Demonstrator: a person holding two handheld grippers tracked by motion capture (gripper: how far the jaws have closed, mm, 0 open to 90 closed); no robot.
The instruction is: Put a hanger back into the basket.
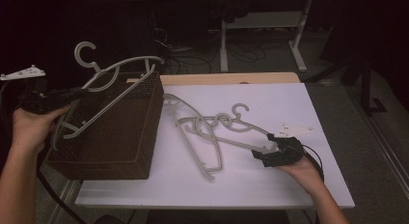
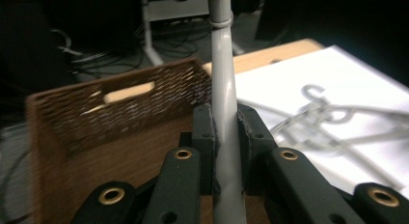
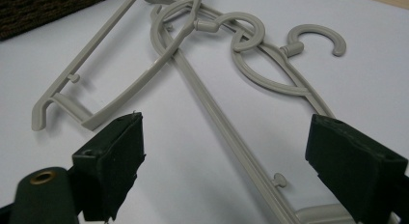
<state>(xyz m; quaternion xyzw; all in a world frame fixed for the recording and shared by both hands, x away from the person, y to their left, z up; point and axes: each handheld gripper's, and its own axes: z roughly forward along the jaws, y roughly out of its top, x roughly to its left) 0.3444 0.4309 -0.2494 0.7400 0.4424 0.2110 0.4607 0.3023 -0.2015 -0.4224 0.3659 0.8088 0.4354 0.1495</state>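
Item one: grey plastic hanger [image 1: 113,84], held over the brown woven basket [image 1: 120,137]. It lies tilted across the basket's open top, hook end up and away toward the far left corner, lower bar end down near the person's left hand [image 1: 30,130]. The left gripper [image 1: 72,94] is clamped on it; in the left gripper view the two black pads press either side of the hanger's grey bar [image 2: 225,122], which runs straight up between them.

Item two: the basket itself, rectangular, dark wicker, standing on the left end of the white table [image 1: 289,185] with its near left corner overhanging the edge. A cut-out handle slot [image 2: 129,92] shows in its far wall from the left gripper view.

Item three: a loose heap of matching grey hangers [image 1: 207,130] on the white surface, just right of the basket, hooks and arms interlocked. In the right gripper view at least two hooks are looped together [image 3: 241,31], with one long bar [image 3: 226,132] running down toward the camera.

Item four: the right gripper [image 1: 270,150], in the person's right hand [image 1: 301,168], resting low at the right end of the heap. Its jaws stand wide apart, the long bar passing between the pads [image 3: 118,156] without either pad touching it.

Item five: a strip of bare wooden tabletop [image 1: 231,78] along the far edge of the white surface, dark floor with cables and white desk legs [image 1: 224,45] beyond.
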